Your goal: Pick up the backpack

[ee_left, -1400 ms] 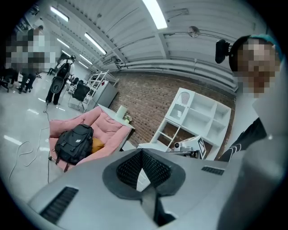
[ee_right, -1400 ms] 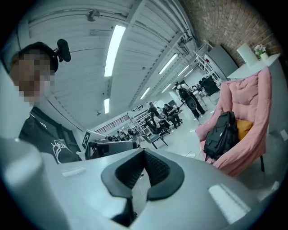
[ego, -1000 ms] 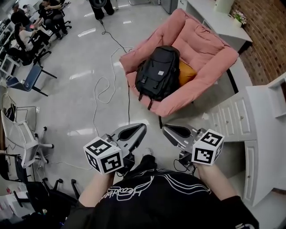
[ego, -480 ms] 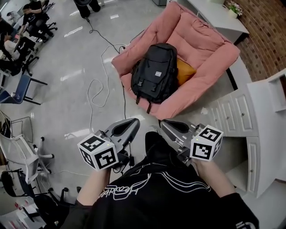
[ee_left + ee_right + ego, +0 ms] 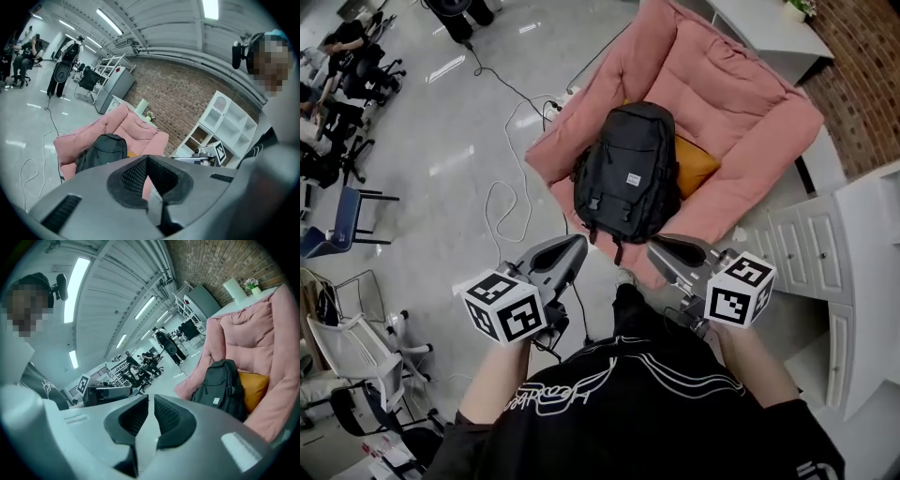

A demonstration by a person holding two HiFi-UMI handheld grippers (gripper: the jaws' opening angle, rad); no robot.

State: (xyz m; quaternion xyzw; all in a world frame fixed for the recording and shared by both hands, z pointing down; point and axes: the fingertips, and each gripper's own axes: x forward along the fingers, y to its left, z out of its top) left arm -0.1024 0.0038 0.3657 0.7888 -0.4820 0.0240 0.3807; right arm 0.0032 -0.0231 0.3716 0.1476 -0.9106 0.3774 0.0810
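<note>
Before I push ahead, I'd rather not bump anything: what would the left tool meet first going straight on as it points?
The left tool would probably meet the front edge of the pink armchair, close beside the backpack; depth is unclear, so the backpack could come first.

Nothing legible: the backpack (image 5: 628, 150) label and the shirt (image 5: 619, 412) script are too blurred.
</note>
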